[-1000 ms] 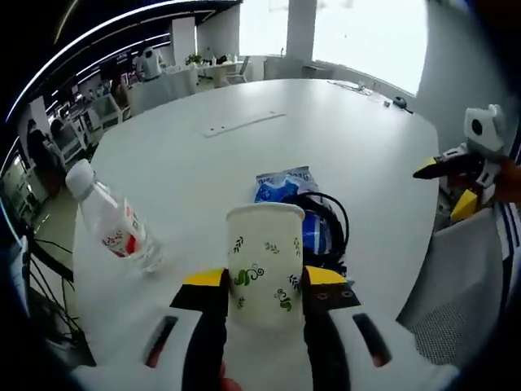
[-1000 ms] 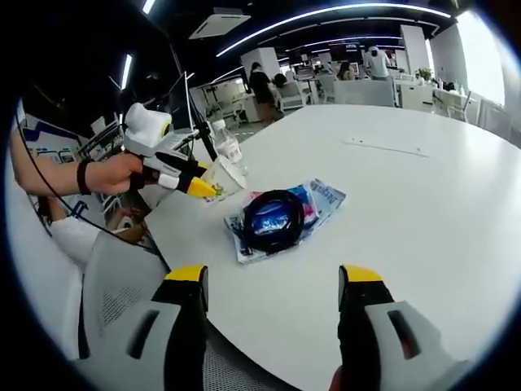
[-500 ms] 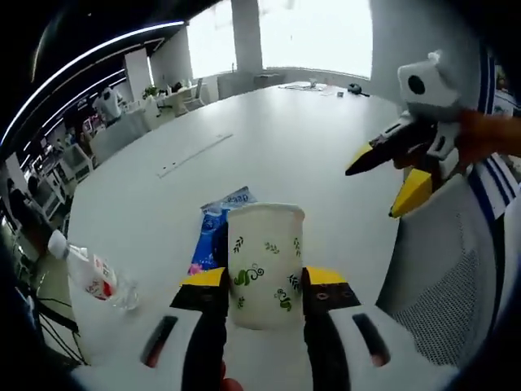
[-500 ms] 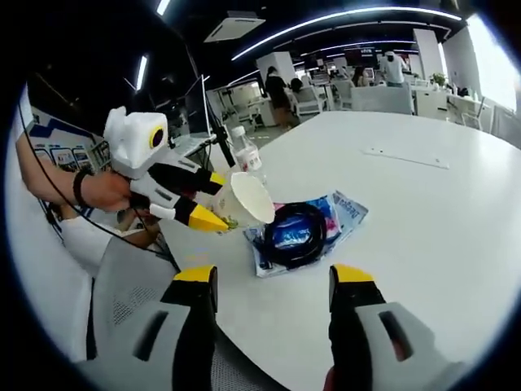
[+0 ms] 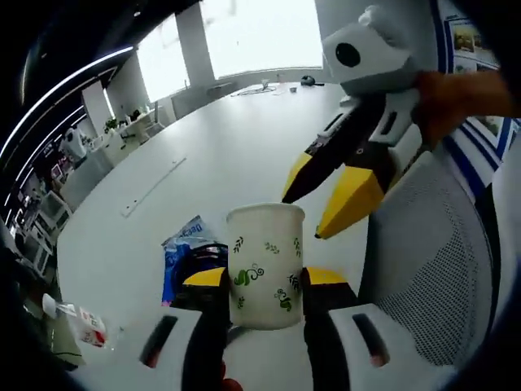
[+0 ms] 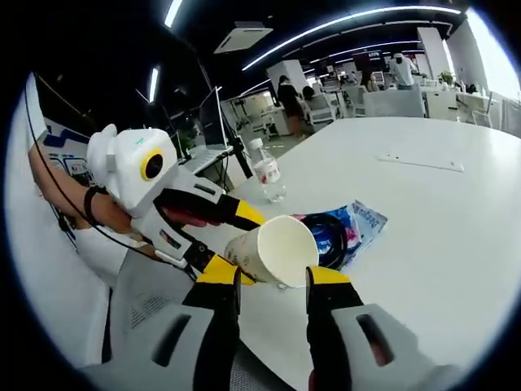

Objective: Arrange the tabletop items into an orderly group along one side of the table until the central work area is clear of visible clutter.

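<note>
My left claw (image 5: 264, 281) is clamped on the paper cup (image 5: 265, 265), one jaw on each side of its leaf-printed wall. In the right gripper view that cup (image 6: 273, 249) lies tipped with its open mouth toward my right claw (image 6: 273, 277), whose jaws stand apart, nothing between them, just in front of the cup's rim. From the left gripper view my right claw (image 5: 326, 202) reaches in from the right, yellow tips close above the cup.

The surface (image 5: 228, 138) is wide, white and rounded. On it, near the edge, a black coiled cable (image 6: 327, 236) rests on a blue packet (image 6: 364, 224). A water bottle (image 6: 266, 170) stands upright farther along the edge, well apart from them. A thin white strip (image 6: 420, 163) lies toward the middle.

Bright windows (image 5: 252, 37) line one side of the room; the other side shows an office with ceiling light strips (image 6: 342, 24), desks and people standing far off. A grey mesh chair (image 5: 427, 277) sits against the surface's edge.
</note>
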A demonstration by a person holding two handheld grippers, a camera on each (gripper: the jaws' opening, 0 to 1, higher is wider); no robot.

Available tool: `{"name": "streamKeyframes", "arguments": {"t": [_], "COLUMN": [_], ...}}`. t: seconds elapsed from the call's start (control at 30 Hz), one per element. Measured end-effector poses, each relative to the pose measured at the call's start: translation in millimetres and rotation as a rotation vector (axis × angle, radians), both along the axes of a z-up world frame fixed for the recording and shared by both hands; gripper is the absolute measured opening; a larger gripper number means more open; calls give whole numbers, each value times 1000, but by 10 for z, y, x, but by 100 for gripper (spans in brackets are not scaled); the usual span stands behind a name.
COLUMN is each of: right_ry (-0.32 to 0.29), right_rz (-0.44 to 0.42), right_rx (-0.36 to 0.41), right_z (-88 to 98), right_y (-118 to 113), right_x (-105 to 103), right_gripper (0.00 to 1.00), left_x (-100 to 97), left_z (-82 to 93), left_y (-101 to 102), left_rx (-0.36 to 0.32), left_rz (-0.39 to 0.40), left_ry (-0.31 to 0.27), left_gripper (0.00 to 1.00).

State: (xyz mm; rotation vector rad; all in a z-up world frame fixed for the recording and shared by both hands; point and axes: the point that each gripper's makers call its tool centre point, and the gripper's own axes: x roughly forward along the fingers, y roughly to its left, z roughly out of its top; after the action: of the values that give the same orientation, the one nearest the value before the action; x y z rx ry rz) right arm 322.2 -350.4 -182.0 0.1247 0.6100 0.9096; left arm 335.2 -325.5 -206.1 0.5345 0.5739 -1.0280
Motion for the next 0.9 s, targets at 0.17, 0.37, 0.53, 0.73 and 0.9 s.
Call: {"name": "streamKeyframes", "arguments": {"t": [0.17, 0.37, 0.53, 0.73, 0.9], "right_ry": [3, 2, 2, -3, -4], "right_rz": [12, 26, 39, 59, 78], "right_rx": [11, 26, 27, 33, 36], "right_z": [4, 15, 14, 40, 45], "right_y": [28, 57, 87, 139, 192], "right_x": [-30, -55, -68, -85, -105], "right_gripper": [25, 20, 18, 12, 8], "left_x": [-21, -58, -90, -102, -103], "left_z": [29, 37, 37, 20, 2], "left_y": [-76, -116, -163, -155, -135], "left_rx": [11, 22, 22, 54, 60], "left_rz": [-51, -90, -107, -139, -144], "left_ry": [-25, -42, -46, -78, -74], "left_gripper": [35, 35, 35, 35, 36]}}
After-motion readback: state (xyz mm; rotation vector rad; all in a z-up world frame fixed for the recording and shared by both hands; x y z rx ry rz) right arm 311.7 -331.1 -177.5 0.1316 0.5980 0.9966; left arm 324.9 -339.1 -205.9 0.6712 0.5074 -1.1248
